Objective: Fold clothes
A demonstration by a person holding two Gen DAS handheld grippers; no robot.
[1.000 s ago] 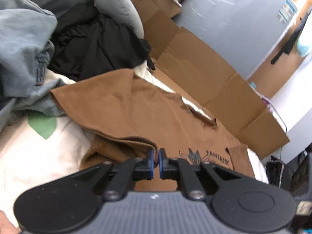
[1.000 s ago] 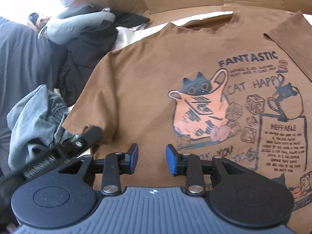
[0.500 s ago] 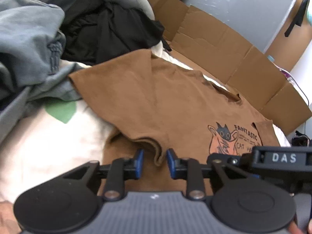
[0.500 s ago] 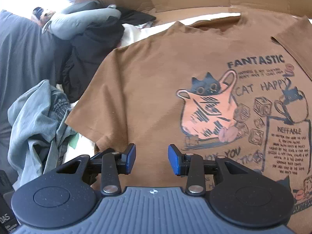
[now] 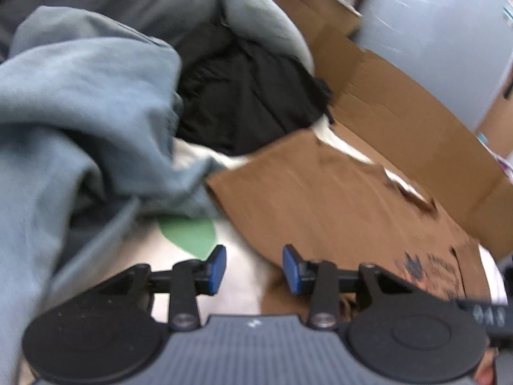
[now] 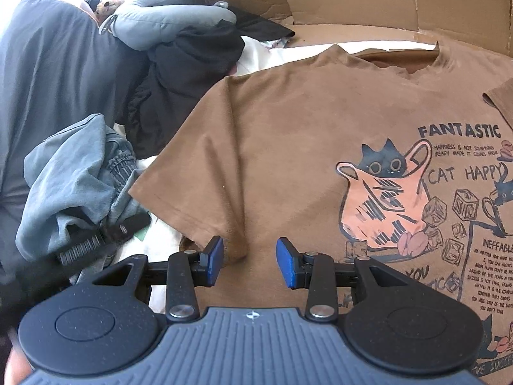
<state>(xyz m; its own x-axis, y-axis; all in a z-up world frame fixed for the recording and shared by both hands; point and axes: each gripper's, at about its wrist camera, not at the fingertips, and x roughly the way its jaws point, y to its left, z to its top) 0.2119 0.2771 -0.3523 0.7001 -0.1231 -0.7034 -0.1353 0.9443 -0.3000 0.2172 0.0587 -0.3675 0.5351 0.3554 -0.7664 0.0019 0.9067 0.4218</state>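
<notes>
Two grippers are working over a brown T-shirt (image 6: 288, 147) lying print-up, flattened for folding. The left gripper (image 5: 254, 269) is opening wider, empty, beside the sleeve edge; the right gripper (image 6: 249, 262) is hovering half-open, gripping nothing.

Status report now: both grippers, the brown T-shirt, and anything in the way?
Left gripper opening, nothing between fingers. Right gripper open, empty, over brown T-shirt. Shirt flat, print up. Blue-grey garment crowds the sleeve.

brown t-shirt (image 6: 288, 147) print reads "fantastic", "cat happy", "neffable"; the small lines are unreadable.
</notes>
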